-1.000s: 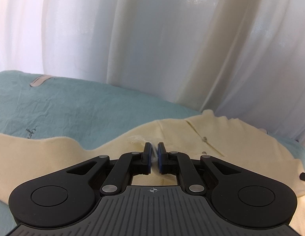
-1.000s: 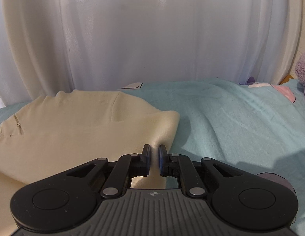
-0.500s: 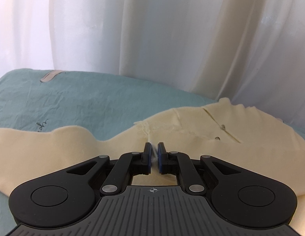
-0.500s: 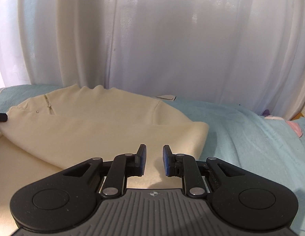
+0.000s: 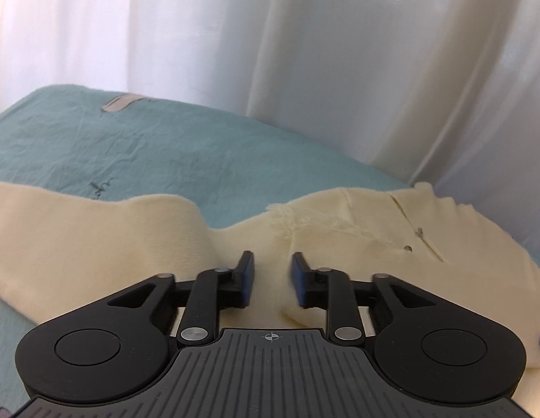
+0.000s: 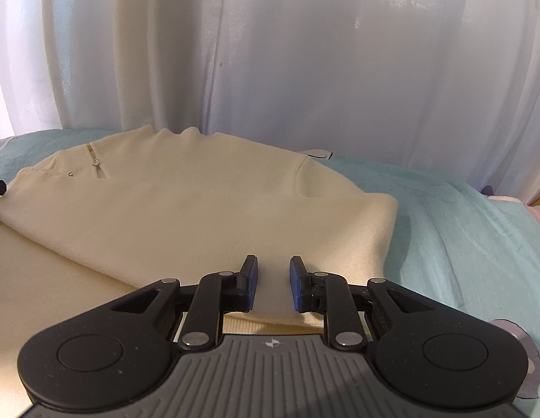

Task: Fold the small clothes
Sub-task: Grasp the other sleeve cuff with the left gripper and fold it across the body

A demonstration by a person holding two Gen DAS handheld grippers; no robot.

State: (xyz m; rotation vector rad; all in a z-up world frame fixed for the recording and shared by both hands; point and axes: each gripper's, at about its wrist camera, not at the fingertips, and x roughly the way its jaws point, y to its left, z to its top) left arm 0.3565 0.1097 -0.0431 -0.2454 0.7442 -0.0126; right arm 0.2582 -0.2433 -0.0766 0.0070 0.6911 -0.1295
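A cream knit garment lies on the teal bed cover, one layer folded over another, with small studs by its neck slit. A sleeve stretches left. My left gripper is open just above the cloth near the sleeve seam, holding nothing. In the right wrist view the same garment shows its folded edge running left to right. My right gripper is open over the folded part near its right end, empty.
White curtains hang close behind the bed. A small label lies on the cover far left. Pink and purple items sit at the right edge. The bare teal cover extends right of the garment.
Both grippers were shut on the garment a second ago; the right opened first, then the left. The cloth now lies released and folded over.
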